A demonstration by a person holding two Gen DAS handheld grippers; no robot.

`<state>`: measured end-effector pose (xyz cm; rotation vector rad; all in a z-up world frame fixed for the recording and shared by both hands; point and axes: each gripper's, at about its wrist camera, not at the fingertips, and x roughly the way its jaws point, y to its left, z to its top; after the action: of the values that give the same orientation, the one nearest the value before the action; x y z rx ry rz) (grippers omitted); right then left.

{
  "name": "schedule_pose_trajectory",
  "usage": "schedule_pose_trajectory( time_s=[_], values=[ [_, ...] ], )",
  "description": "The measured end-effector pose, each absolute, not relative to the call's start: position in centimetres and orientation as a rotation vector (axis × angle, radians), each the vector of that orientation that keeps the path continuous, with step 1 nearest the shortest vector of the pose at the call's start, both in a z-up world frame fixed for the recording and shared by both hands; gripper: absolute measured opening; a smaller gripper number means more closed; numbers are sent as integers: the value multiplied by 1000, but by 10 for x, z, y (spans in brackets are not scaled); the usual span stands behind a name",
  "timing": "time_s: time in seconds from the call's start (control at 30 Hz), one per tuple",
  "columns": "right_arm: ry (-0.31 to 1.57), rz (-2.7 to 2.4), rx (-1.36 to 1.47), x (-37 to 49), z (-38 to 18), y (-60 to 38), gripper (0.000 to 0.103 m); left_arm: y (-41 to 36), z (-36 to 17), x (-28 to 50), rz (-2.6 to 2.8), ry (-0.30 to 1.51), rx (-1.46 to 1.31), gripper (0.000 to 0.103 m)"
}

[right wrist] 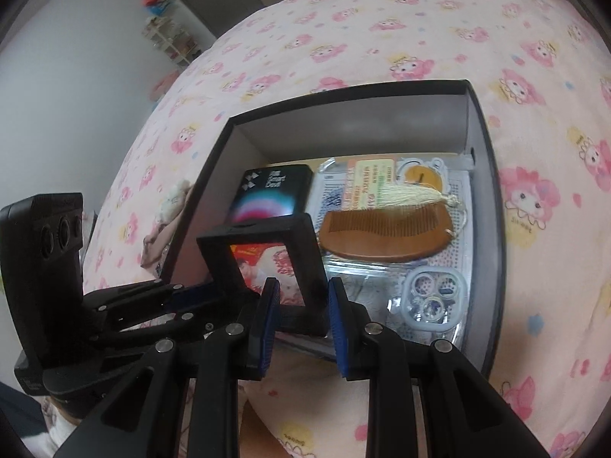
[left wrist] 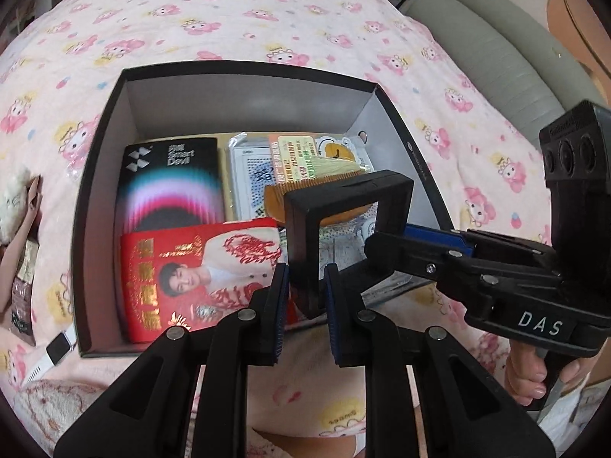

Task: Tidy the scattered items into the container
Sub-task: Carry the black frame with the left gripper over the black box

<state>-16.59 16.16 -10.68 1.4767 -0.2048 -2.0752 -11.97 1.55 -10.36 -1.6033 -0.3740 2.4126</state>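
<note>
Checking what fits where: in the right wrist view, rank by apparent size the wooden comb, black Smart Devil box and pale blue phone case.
1. Wooden comb
2. Black Smart Devil box, foreshortened and partly hidden, so close
3. Pale blue phone case

Box [left wrist: 114,122] mouth is open from above, and you have free room along its far wall at frame top. The floor is covered: Smart Devil box [left wrist: 172,183] upper left, red packet [left wrist: 198,267] lower left, comb [right wrist: 385,234] at center. The black frame [left wrist: 343,221] and both grippers crowd the near edge.
</note>
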Motion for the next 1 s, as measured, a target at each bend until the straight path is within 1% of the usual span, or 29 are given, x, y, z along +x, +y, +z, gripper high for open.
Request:
schedule_pose_trajectory(
  time_s=[0.2,0.37,0.5,0.77,1.0],
  values=[
    [-195,-2112,1513,-171,-114,166,23,25,-120,-138,2364,-302,-1684,18],
    [-240,-2089,1571,-174,-126,174,24,34,-136,-143,2308,-254,-1765,19],
    [-186,-2107,1567,-172,-129,171,24,36,-139,-148,2305,-239,-1784,19],
    [-265,-2036,1648,-184,-152,174,24,43,-149,-155,2316,-144,-1825,19],
    [-315,-1994,1660,-184,-157,173,24,32,-152,-155,2295,-190,-1862,21]
  ],
)
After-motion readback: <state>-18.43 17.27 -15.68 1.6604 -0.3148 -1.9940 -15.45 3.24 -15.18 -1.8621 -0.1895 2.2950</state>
